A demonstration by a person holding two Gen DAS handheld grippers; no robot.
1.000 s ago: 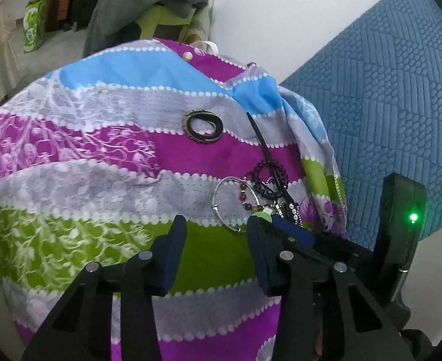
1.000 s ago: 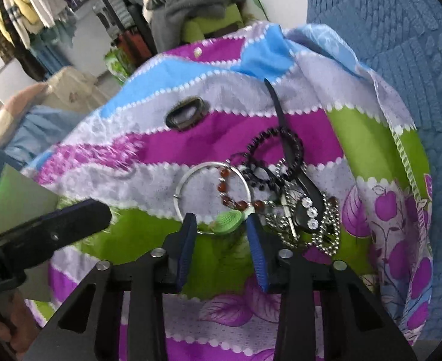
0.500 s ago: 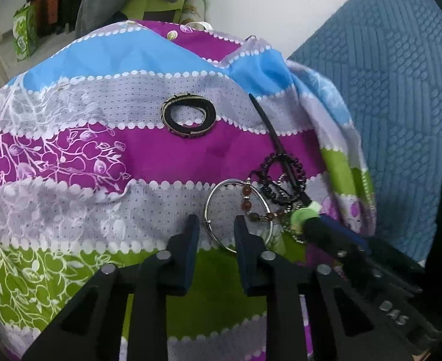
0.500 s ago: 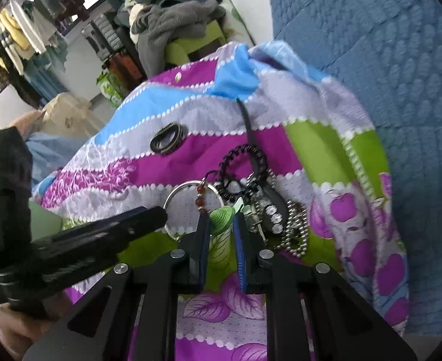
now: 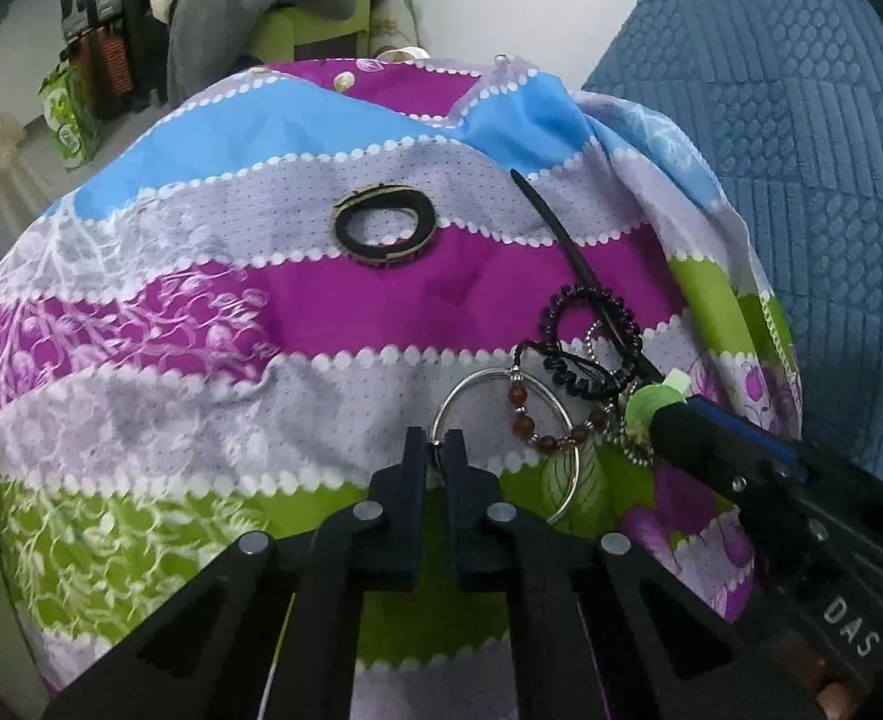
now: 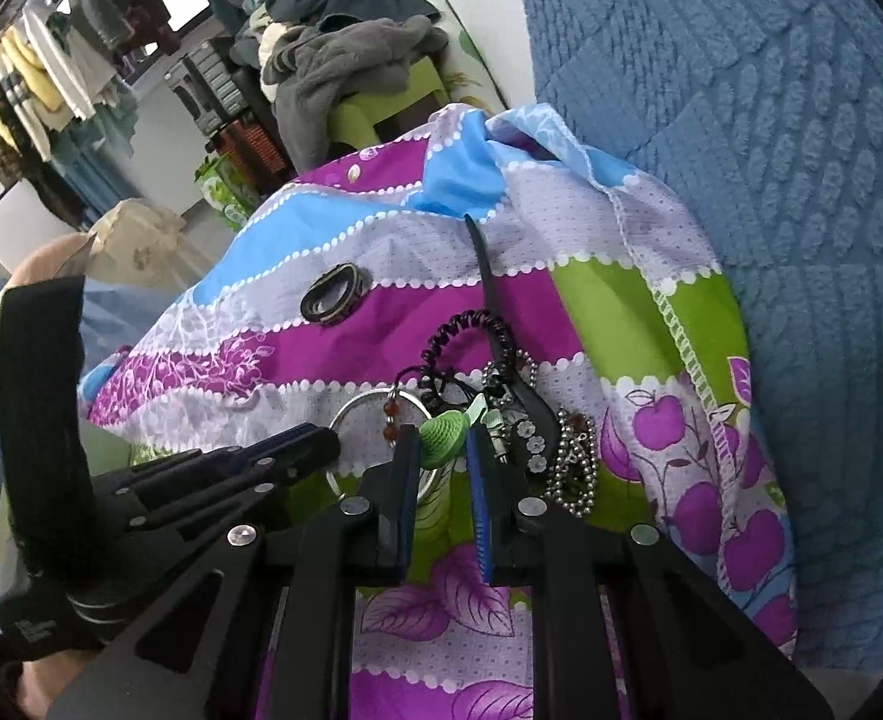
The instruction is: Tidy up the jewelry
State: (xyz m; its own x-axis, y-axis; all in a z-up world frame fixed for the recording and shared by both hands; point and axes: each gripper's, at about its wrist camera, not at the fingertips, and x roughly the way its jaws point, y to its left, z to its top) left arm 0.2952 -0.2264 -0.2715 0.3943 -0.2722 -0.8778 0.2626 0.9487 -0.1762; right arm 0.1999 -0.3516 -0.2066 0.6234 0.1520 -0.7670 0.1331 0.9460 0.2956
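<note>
Left gripper [image 5: 435, 450] is clamping the silver bangle [image 5: 504, 438] at its rim, lower centre of the left view; jaws are together on the thin wire. Right gripper [image 6: 441, 450] is pinching the green piece [image 6: 444, 429], centre of the right view, jaws nearly together on it.

Jewelry pile is sitting lower right of the striped cloth [image 5: 261, 330], all tangled: bangle, red bead strand [image 5: 531, 420] lying across it, black coil band [image 5: 591, 348], black stick [image 5: 567, 252], ball chain [image 6: 573, 468]. A dark oval ring [image 5: 384, 225] is lying apart, upper centre.

Handling, as judged: everything is looking light. Bangle is stiff, thin and slick, so the rim grip is likely prone to twisting; a hold clear of the beads seems best. Bead strand and chain are limp and probably going to drag along with whatever is pulled. Coil band is looking springy and liable to snag. Cloth is soft and loose, so it may be bunching under any pull.
</note>
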